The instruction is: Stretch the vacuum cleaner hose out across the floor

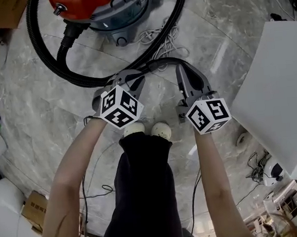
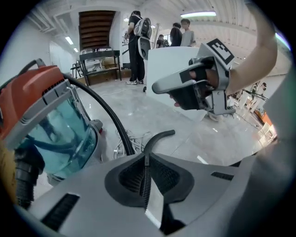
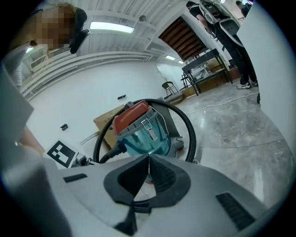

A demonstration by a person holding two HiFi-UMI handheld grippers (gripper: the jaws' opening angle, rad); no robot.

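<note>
The vacuum cleaner [image 1: 113, 5], red-topped with a clear blue tank, stands on the marble floor at the top of the head view. Its black ribbed hose [image 1: 56, 66] loops wide to the left and round below it. The hose's curved end piece [image 1: 161, 62] lies just beyond both grippers' tips. My left gripper [image 1: 132, 76] is shut and points steeply down, with the hose end [image 2: 159, 137] rising just past its tip [image 2: 147, 155]. My right gripper [image 1: 182, 71] is shut with nothing in it and faces the vacuum [image 3: 141, 129] and hose loop [image 3: 187, 125].
A white power cord [image 1: 162, 44] lies in a heap beside the vacuum. A large white cabinet [image 1: 280, 93] stands at the right with cables [image 1: 256, 168] below it. A cardboard box [image 1: 35, 210] sits at lower left. My own feet [image 1: 147, 130] are under the grippers. People [image 2: 136, 41] stand far back.
</note>
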